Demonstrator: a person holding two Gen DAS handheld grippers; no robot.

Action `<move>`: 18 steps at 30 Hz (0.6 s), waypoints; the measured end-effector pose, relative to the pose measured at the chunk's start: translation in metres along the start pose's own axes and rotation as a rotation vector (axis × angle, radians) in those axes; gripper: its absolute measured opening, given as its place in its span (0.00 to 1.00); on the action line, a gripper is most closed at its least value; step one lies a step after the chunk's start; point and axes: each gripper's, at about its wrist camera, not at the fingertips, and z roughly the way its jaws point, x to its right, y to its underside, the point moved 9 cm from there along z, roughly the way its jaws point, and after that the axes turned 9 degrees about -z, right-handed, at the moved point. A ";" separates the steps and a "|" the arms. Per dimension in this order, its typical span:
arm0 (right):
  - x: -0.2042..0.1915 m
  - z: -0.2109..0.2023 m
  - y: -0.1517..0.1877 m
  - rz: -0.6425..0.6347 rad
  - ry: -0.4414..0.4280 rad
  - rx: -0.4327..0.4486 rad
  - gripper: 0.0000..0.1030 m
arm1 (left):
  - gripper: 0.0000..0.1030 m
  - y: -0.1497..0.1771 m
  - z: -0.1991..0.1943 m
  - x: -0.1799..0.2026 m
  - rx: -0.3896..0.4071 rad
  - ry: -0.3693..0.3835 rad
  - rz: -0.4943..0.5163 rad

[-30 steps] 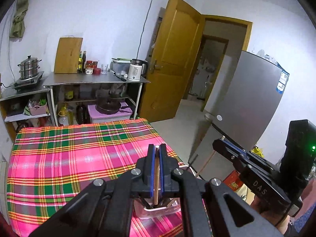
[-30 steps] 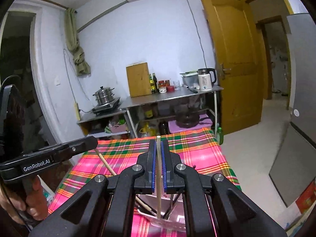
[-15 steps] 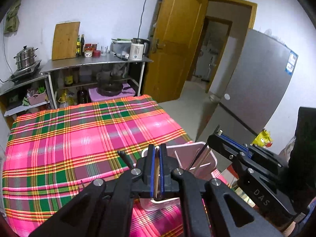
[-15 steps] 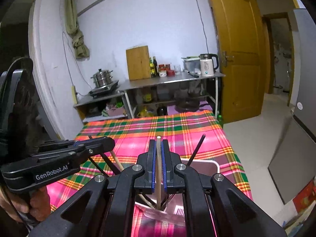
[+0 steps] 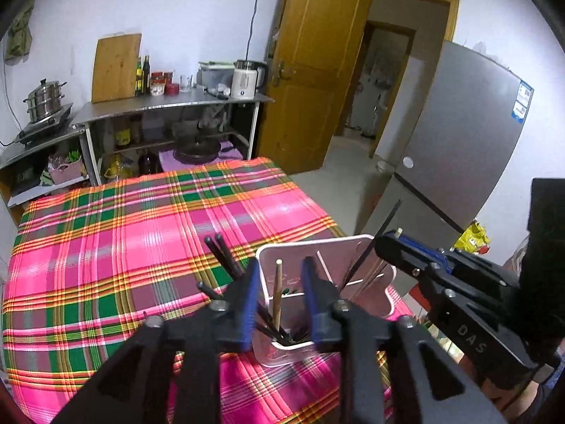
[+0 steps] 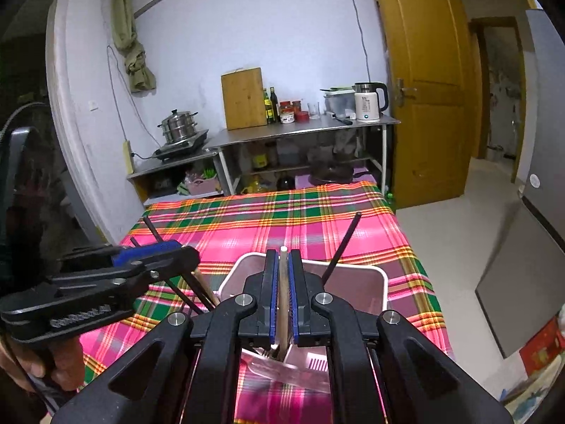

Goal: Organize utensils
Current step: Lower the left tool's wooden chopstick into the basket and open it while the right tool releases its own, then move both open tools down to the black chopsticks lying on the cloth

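Note:
A white divided utensil holder (image 5: 353, 242) stands near the front edge of the plaid table, with black chopsticks (image 5: 226, 258) leaning out of it. My left gripper (image 5: 279, 265) is above its near compartment. Its jaws are opening, and a wooden chopstick (image 5: 277, 296) stands free between the pads with its lower end in the holder. My right gripper (image 6: 282, 258) is over the holder (image 6: 353, 269), pads on a second wooden chopstick (image 6: 282, 304), jaws just starting to part. The right gripper (image 5: 399, 243) also shows beside the left gripper (image 6: 166, 251).
The pink and green plaid tablecloth (image 5: 123, 247) covers the table. Behind it is a steel shelf (image 6: 303, 130) with a kettle, bottles, a cutting board and a steamer pot. A wooden door (image 6: 423, 88) and a grey fridge (image 5: 459, 148) are to the right. A hand (image 6: 60, 371) holds the left gripper.
Both grippers came down and lowered their wooden chopsticks into the holder. The left jaws have spread apart and let go of their chopstick. The right jaws still hold theirs.

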 end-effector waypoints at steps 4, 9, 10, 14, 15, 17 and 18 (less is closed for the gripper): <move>0.002 -0.010 -0.004 0.007 0.005 0.020 0.09 | 0.36 -0.006 -0.016 0.003 0.037 0.006 0.005; 0.002 -0.023 -0.011 0.006 0.016 0.046 0.10 | 0.39 -0.014 -0.035 0.001 0.079 0.010 -0.001; 0.002 -0.026 -0.012 0.007 0.017 0.050 0.10 | 0.39 -0.015 -0.039 0.000 0.087 0.011 -0.003; -0.001 -0.038 -0.010 0.009 0.017 0.066 0.11 | 0.40 -0.015 -0.056 -0.007 0.118 0.003 -0.014; -0.001 -0.040 -0.009 0.012 0.014 0.068 0.11 | 0.40 -0.013 -0.059 -0.010 0.122 0.004 -0.021; -0.005 -0.046 -0.004 0.015 0.006 0.072 0.11 | 0.41 -0.007 -0.065 -0.016 0.129 -0.001 -0.033; -0.006 -0.048 -0.001 0.013 0.004 0.070 0.11 | 0.41 -0.003 -0.067 -0.019 0.130 -0.007 -0.037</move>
